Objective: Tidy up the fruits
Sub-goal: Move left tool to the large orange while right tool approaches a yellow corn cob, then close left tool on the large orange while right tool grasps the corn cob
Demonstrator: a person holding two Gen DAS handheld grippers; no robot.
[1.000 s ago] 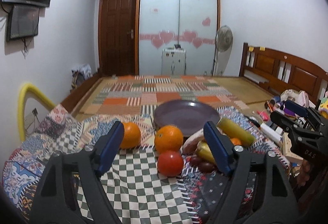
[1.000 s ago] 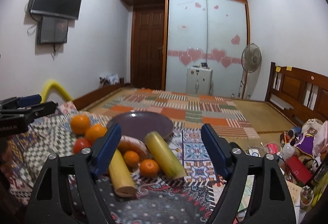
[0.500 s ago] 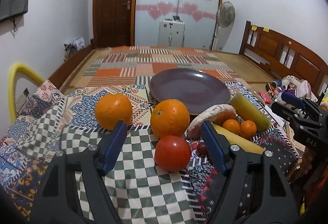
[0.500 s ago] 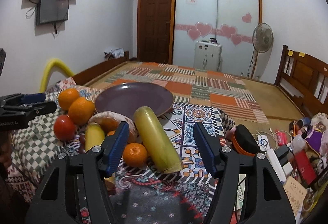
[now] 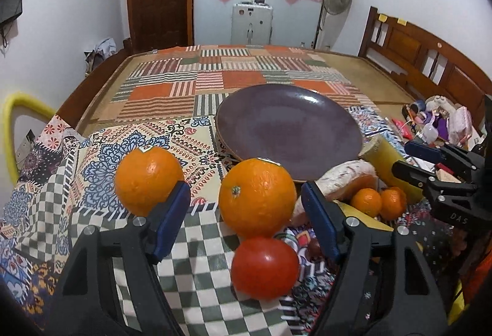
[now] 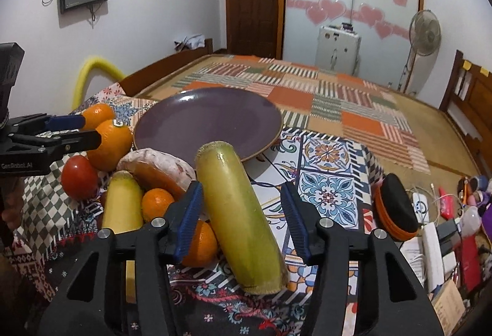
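A purple plate [image 5: 289, 127] lies on the patterned cloth with nothing on it. In front of it sit two oranges [image 5: 149, 179] [image 5: 256, 197] and a red tomato [image 5: 264, 268]. My left gripper [image 5: 244, 194] is open, and the nearer orange and the tomato lie between its blue pads, untouched. In the right wrist view a yellow-green cut stalk [image 6: 240, 213] lies between the fingers of my right gripper [image 6: 241, 191]. Its jaws are closing, with a gap still on the right side. The left gripper [image 6: 89, 130] shows at the left edge there.
Beside the stalk lie a second yellow piece [image 6: 123, 203], two small mandarins [image 6: 156, 203] [image 6: 200, 243] and a pale-crusted orange slice [image 6: 160, 167]. A black and orange case [image 6: 396, 207], a power strip [image 6: 430, 243] and clutter crowd the right. A patchwork mat [image 5: 233, 81] stretches behind.
Both grippers have moved forward and down toward the fruit. The left one now straddles the near orange. The right one's jaws have narrowed around the yellow-green stalk.
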